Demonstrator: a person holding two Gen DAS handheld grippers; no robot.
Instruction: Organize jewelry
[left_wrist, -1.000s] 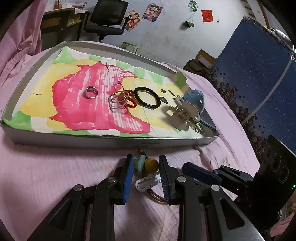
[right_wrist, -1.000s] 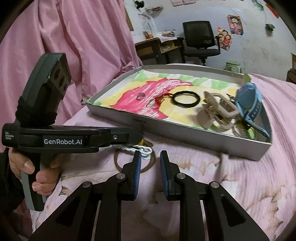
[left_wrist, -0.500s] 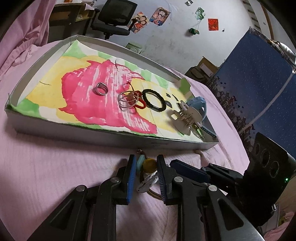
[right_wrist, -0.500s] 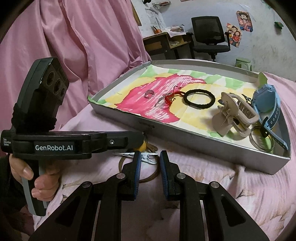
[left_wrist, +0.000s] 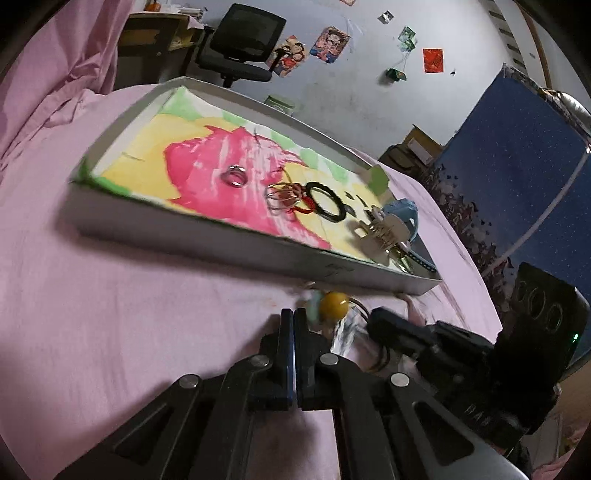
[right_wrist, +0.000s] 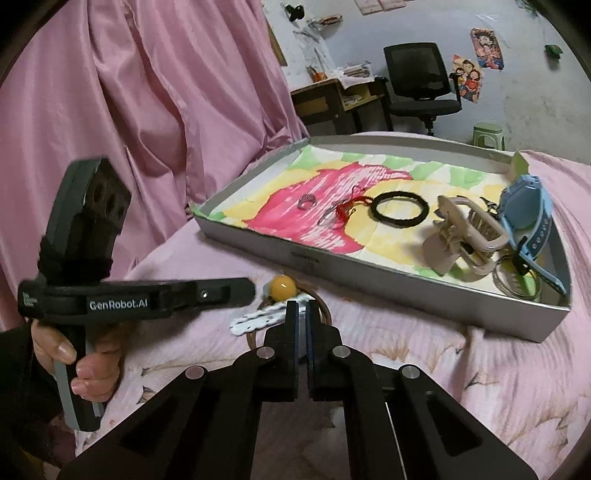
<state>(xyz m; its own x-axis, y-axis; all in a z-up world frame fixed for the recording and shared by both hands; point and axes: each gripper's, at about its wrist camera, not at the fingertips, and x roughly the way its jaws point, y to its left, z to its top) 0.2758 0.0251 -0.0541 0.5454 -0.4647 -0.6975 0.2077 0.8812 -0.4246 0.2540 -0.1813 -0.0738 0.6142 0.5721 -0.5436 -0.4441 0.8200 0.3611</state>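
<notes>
Our fingers on both tools are drawn together. The left gripper (left_wrist: 294, 325) shows no gap between its pads, and we cannot tell whether a strand of the beaded bracelet (left_wrist: 332, 306) is pinched there or merely lies beside the tips. The right gripper (right_wrist: 302, 314) leaves a thin slit, apparently holding nothing. The bracelet lies on the pink bed sheet (left_wrist: 110, 314), just short of the near wall of the tray (left_wrist: 221, 236), its yellow bead (right_wrist: 282, 287) ahead of and slightly left of our right fingertips, with the white clip (right_wrist: 255, 322) trailing leftward. Its long axis runs across our right tool, roughly along the tray wall. We judge the left fingers nearer.
</notes>
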